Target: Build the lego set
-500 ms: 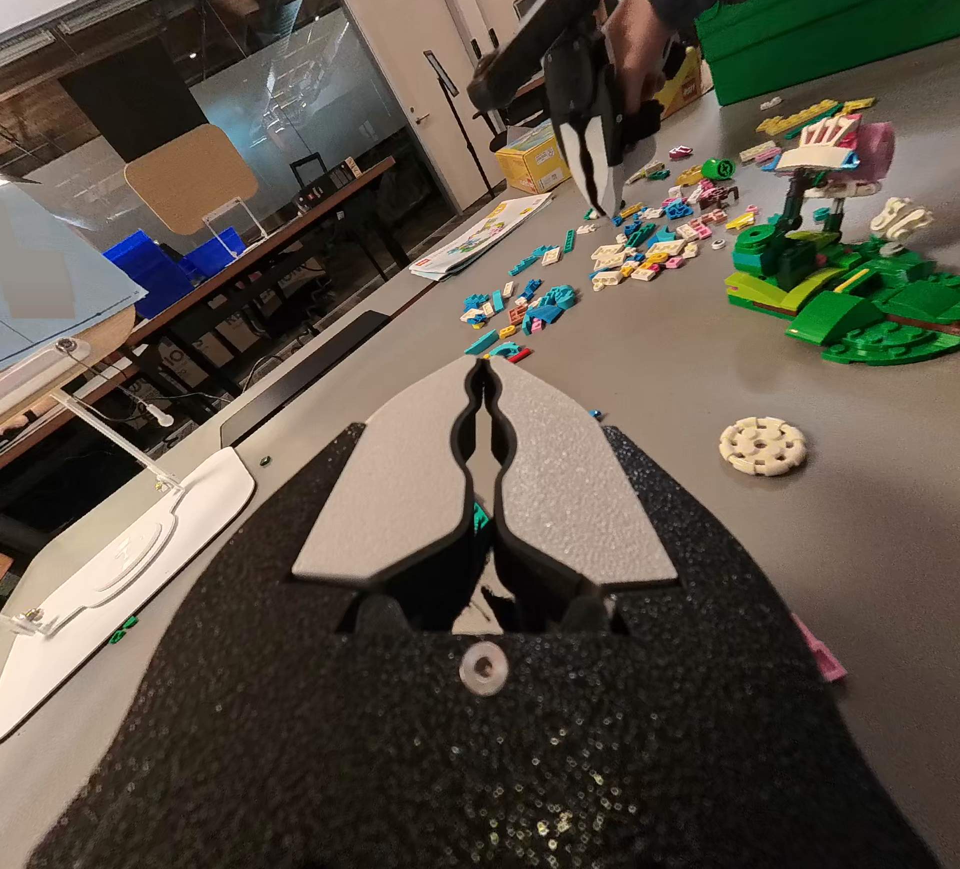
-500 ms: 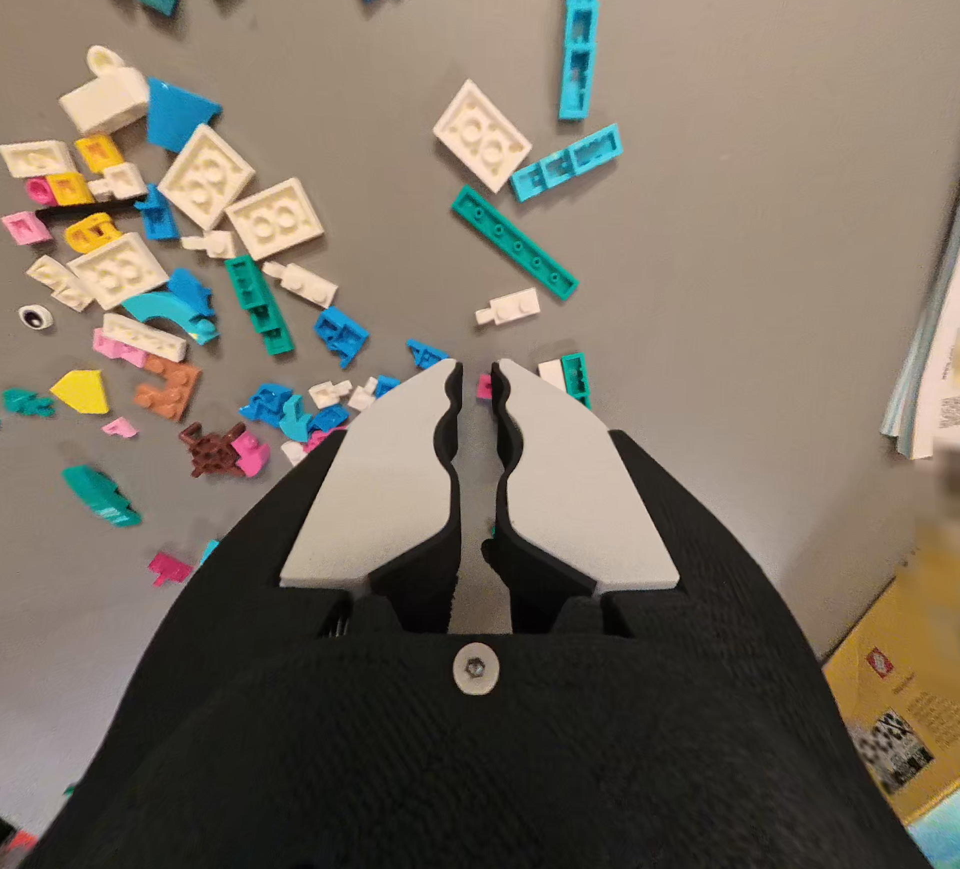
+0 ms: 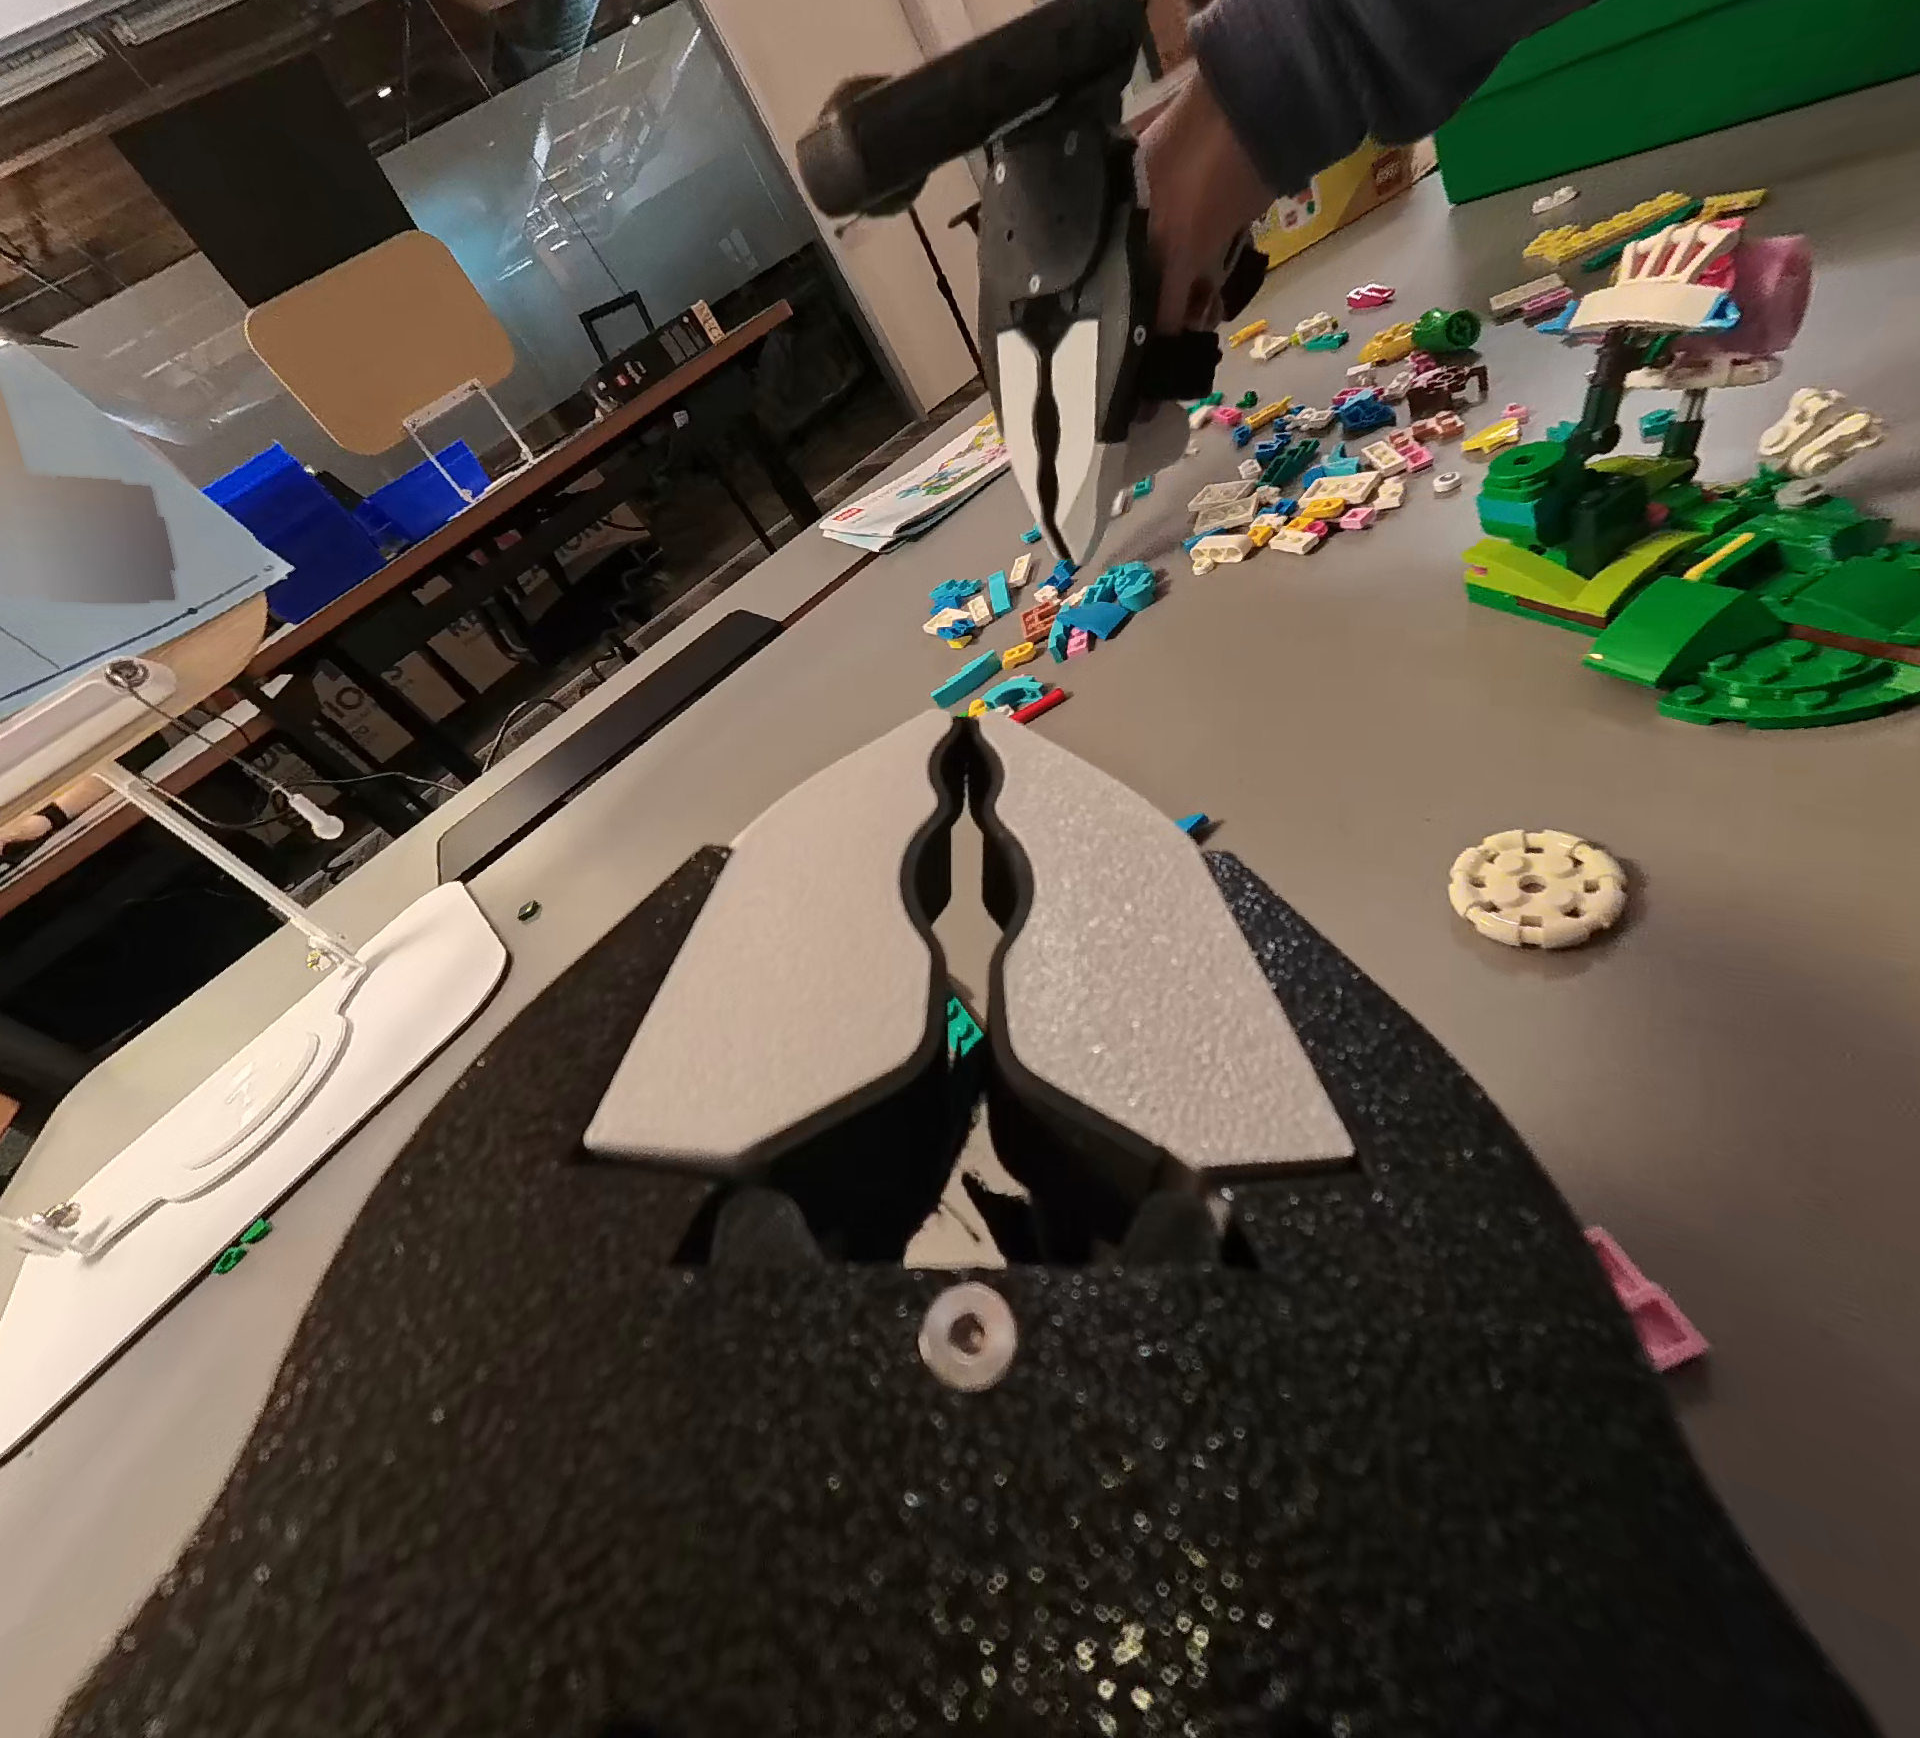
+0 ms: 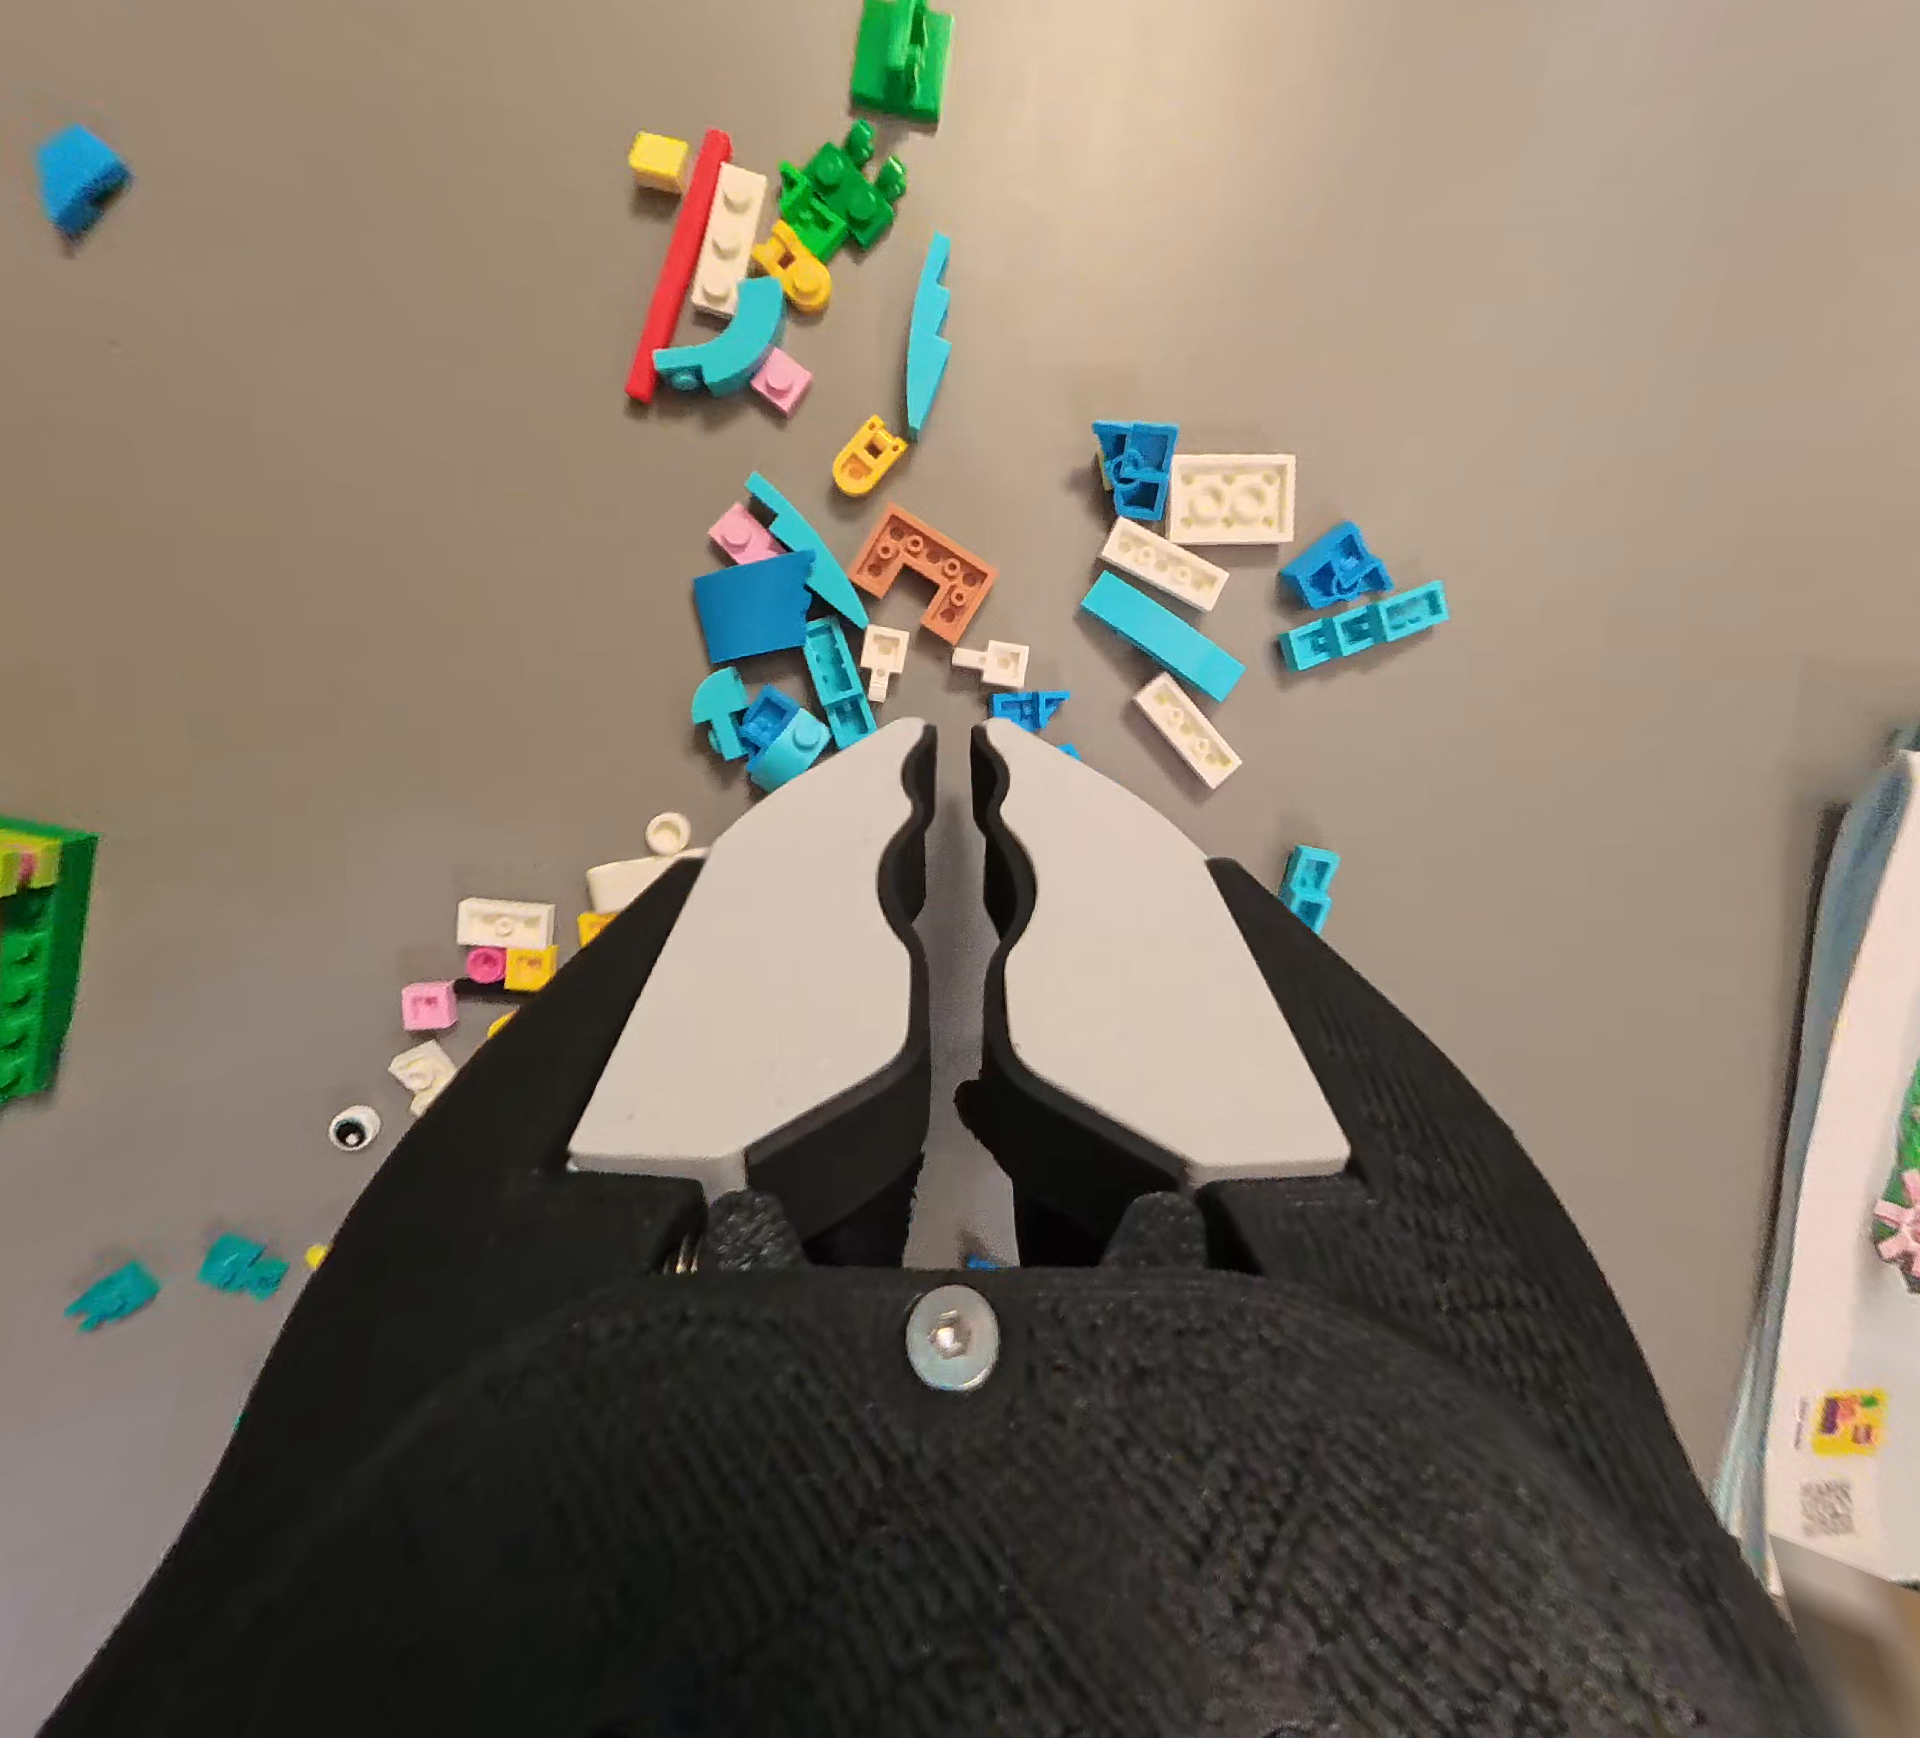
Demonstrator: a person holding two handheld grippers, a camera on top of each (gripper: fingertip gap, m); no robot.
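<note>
Your green model (image 3: 1704, 566) stands part-built at far right; many loose bricks (image 4: 935, 566) remain. Your right gripper (image 4: 953, 732) hovers over them, fingers narrowly apart, empty. Your left gripper (image 3: 968, 732) is pinched together, a teal piece (image 3: 961, 1028) between its fingers.

The right gripper (image 4: 953, 732) points down at the grey table (image 4: 1558, 234), jaws slightly parted and empty. Loose bricks (image 4: 925, 582) lie scattered just beyond its fingertips.

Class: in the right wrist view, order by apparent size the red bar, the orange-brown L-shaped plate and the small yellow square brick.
1. Red bar, longest.
2. Orange-brown L-shaped plate.
3. Small yellow square brick, clearly smallest.
</note>
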